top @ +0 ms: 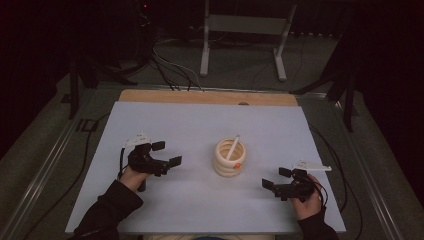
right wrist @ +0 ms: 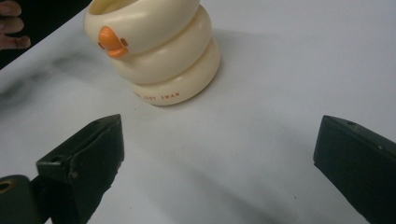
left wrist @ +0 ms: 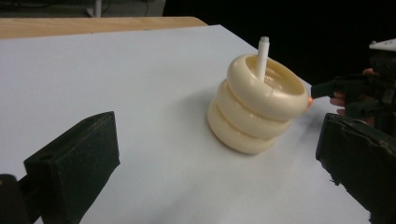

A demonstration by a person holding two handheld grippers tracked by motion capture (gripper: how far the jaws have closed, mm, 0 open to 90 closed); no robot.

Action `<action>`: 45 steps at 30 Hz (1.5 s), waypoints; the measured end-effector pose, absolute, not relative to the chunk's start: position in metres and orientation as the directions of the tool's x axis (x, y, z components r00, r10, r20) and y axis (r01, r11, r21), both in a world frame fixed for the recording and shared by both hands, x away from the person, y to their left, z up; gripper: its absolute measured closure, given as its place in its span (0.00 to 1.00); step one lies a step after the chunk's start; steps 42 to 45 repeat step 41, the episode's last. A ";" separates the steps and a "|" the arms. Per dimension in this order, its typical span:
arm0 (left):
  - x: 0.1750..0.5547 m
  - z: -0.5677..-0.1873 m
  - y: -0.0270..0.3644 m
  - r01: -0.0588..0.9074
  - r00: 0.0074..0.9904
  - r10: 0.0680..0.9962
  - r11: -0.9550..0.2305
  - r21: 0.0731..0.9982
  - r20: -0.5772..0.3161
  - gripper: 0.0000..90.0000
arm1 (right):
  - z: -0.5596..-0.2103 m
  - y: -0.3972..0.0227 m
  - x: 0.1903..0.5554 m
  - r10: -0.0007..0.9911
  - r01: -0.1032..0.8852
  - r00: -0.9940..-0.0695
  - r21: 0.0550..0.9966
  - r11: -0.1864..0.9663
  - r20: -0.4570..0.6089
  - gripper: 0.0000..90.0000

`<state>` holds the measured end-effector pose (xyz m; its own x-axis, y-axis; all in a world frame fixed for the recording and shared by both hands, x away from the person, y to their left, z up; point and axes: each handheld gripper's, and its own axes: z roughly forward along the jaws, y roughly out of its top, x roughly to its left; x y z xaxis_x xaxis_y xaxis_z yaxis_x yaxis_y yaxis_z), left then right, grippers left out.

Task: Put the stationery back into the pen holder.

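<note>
While the white table (top: 200, 125) is stretching out beneath everything, the cream ringed cup (top: 230, 159) is standing upright near its middle, an orange beak (right wrist: 111, 41) jutting from its upper ring and a white stick (left wrist: 262, 57) leaning inside it. Left of the cup the left gripper (top: 166, 154) is resting with jaws spread and empty, and right of the cup the right gripper (top: 275, 178) is lying likewise released, neither touching the cup.

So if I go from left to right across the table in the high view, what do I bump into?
Left gripper → cream ring-shaped cup with a white stick in it → right gripper.
</note>
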<state>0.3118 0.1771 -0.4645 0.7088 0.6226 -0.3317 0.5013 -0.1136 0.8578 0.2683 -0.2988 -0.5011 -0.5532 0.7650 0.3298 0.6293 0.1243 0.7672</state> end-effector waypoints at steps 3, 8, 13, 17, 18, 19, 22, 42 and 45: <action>0.303 -0.470 0.182 0.501 0.709 0.625 -0.120 0.857 -0.327 0.00 | -0.501 -0.299 0.268 0.765 0.630 -0.553 0.767 0.124 0.331 0.02; 0.293 -0.478 0.188 0.507 0.706 0.626 -0.120 0.853 -0.331 0.00 | -0.501 -0.298 0.268 0.765 0.629 -0.554 0.767 0.126 0.329 0.02; 0.284 -0.486 0.194 0.514 0.700 0.634 -0.128 0.848 -0.328 0.00 | -0.501 -0.298 0.268 0.765 0.630 -0.553 0.766 0.125 0.330 0.02; 0.276 -0.491 0.199 0.517 0.694 0.641 -0.126 0.847 -0.328 0.00 | -0.502 -0.298 0.268 0.766 0.631 -0.553 0.765 0.128 0.328 0.02; 0.275 -0.493 0.201 0.517 0.694 0.641 -0.128 0.846 -0.327 0.00 | -0.502 -0.298 0.268 0.766 0.630 -0.554 0.766 0.129 0.327 0.02; 0.273 -0.495 0.202 0.521 0.691 0.645 -0.131 0.844 -0.326 0.00 | -0.502 -0.298 0.268 0.765 0.629 -0.555 0.767 0.129 0.327 0.02; 0.267 -0.499 0.207 0.525 0.685 0.654 -0.136 0.840 -0.322 0.00 | -0.502 -0.298 0.268 0.765 0.630 -0.555 0.766 0.130 0.327 0.02; 0.242 -0.507 0.229 0.500 0.658 0.701 -0.133 0.856 -0.276 0.00 | -0.503 -0.298 0.269 0.764 0.632 -0.556 0.764 0.131 0.328 0.02; 0.242 -0.507 0.229 0.500 0.658 0.701 -0.133 0.856 -0.276 0.00 | -0.503 -0.298 0.269 0.764 0.632 -0.556 0.764 0.131 0.328 0.02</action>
